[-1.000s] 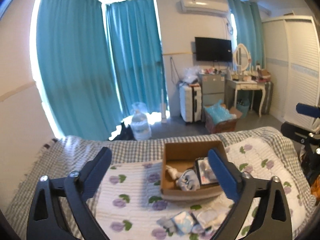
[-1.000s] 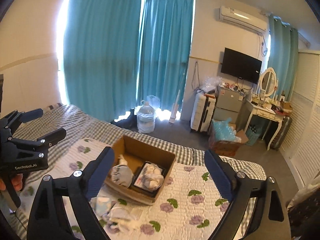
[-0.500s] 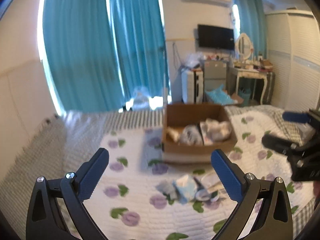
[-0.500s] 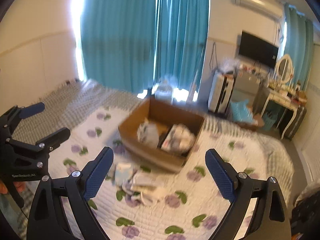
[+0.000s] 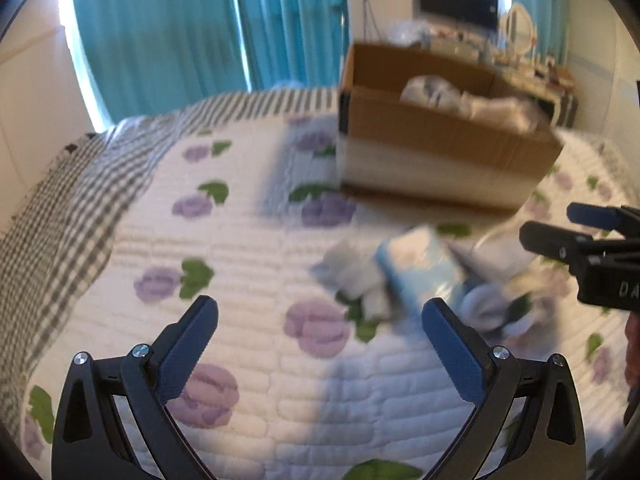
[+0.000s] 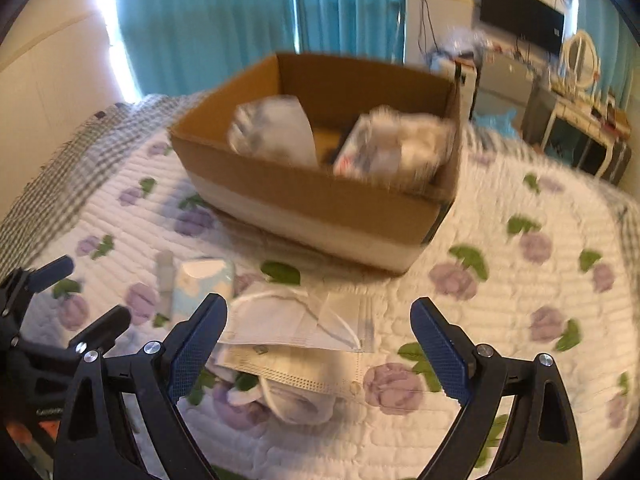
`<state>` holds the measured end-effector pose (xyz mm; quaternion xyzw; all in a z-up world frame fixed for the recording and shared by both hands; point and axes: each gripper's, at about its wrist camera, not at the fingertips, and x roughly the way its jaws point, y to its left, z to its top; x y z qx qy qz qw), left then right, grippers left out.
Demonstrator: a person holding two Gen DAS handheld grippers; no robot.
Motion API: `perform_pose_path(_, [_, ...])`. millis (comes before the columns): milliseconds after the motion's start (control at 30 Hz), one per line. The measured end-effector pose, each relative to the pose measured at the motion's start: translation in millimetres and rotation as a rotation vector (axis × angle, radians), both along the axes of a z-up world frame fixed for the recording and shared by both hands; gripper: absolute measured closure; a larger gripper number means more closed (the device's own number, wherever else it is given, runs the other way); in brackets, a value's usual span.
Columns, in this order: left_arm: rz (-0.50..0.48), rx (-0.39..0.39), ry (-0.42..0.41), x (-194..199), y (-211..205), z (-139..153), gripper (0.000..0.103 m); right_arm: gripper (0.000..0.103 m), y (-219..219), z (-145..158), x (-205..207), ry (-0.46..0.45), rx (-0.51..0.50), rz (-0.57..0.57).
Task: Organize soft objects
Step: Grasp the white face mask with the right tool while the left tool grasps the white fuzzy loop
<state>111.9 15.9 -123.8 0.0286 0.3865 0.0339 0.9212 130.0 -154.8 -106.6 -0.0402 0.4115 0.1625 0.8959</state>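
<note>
A brown cardboard box [image 6: 320, 196] stands on the flowered quilt and holds soft white bundles [image 6: 276, 128]. It also shows in the left wrist view [image 5: 440, 132]. In front of it lies a loose pile: white face masks [image 6: 296, 328], a light blue tissue pack [image 6: 204, 284] and a small white tube [image 6: 165, 276]. The pack shows blurred in the left wrist view [image 5: 420, 264]. My right gripper [image 6: 318, 332] is open and empty, low over the masks. My left gripper [image 5: 320, 332] is open and empty, just left of the pile.
The white quilt with purple flowers [image 6: 520, 280] covers a grey checked bed sheet [image 5: 60, 208]. Teal curtains [image 5: 200, 32] hang behind the bed. A television [image 6: 520, 12], dressing table [image 6: 580, 92] and other furniture stand far right.
Both grippers have dropped down and forward towards the bed. The box and the pile now look much larger and closer. Both stay open.
</note>
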Motion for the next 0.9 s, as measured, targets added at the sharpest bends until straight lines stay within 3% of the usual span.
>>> perform_pose_path(100, [0.006,0.01,0.038,1.0,0.0,-8.3,0.0,0.01,1.1,-23.3,9.9,0.053,0.007,-0.003])
perform_pose_path(200, [-0.009,-0.001,0.047,1.0,-2.7,-11.0,0.0,0.01,6.1,-41.2,14.3,0.077,-0.054,0.001])
perform_pose_path(333, [-0.011,0.011,0.055,1.6,-4.8,-13.9,0.0,0.011,2.1,-50.1,17.7,0.108,-0.006,-0.003])
perform_pose_path(400, [-0.009,0.009,0.057,1.9,-4.5,-15.2,0.0,0.023,0.4,-52.1,18.2,0.127,0.023,0.01])
perform_pose_path(467, [-0.01,0.002,0.058,4.9,-3.0,-16.7,0.0,0.028,1.1,-52.9,16.9,0.136,0.04,0.022])
perform_pose_path(600, [-0.008,0.001,0.058,4.7,-4.1,-19.6,0.0,0.059,4.7,-50.4,10.4,0.132,0.061,0.068])
perform_pose_path(733, [-0.006,0.018,0.05,3.5,-5.8,-20.0,0.0,0.077,11.2,-43.9,0.1,0.099,0.046,0.093])
perform_pose_path(800, [-0.001,0.029,0.04,1.7,-6.5,-18.6,0.0,0.092,8.7,-36.9,-6.3,0.076,0.046,0.094])
perform_pose_path(900, [0.007,0.046,0.029,-1.7,-9.8,-14.8,0.0,0.094,-2.0,-22.6,-15.8,0.049,0.073,0.096])
